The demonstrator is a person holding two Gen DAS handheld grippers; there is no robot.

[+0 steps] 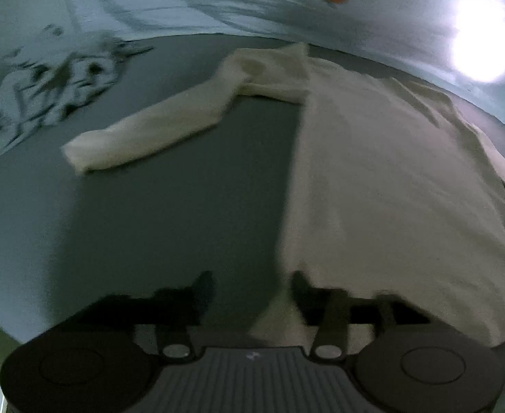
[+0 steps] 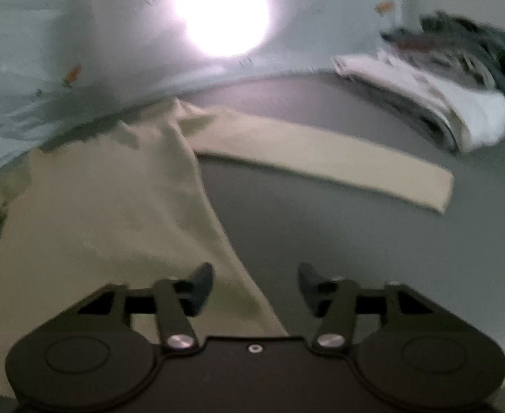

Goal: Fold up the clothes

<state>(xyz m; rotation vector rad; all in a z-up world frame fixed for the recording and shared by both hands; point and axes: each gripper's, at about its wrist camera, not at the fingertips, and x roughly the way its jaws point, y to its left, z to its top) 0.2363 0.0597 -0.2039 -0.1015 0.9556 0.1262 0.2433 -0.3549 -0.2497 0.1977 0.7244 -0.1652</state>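
One cream long-sleeved top (image 1: pixel 383 179) lies flat on the grey table (image 1: pixel 149 223), its body running lengthwise away from both cameras and one sleeve (image 2: pixel 321 158) stretched sideways toward a pile of folded clothes (image 2: pixel 442 103). Its fabric looks soft and smooth. Both the left gripper (image 1: pixel 252 285) and the right gripper (image 2: pixel 256 275) are released, jaws apart over the near hem, holding nothing.

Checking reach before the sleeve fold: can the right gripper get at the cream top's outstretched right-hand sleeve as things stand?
Probably yes. The right gripper is open and empty, and the sleeve lies flat on bare grey surface ahead, nothing between them.
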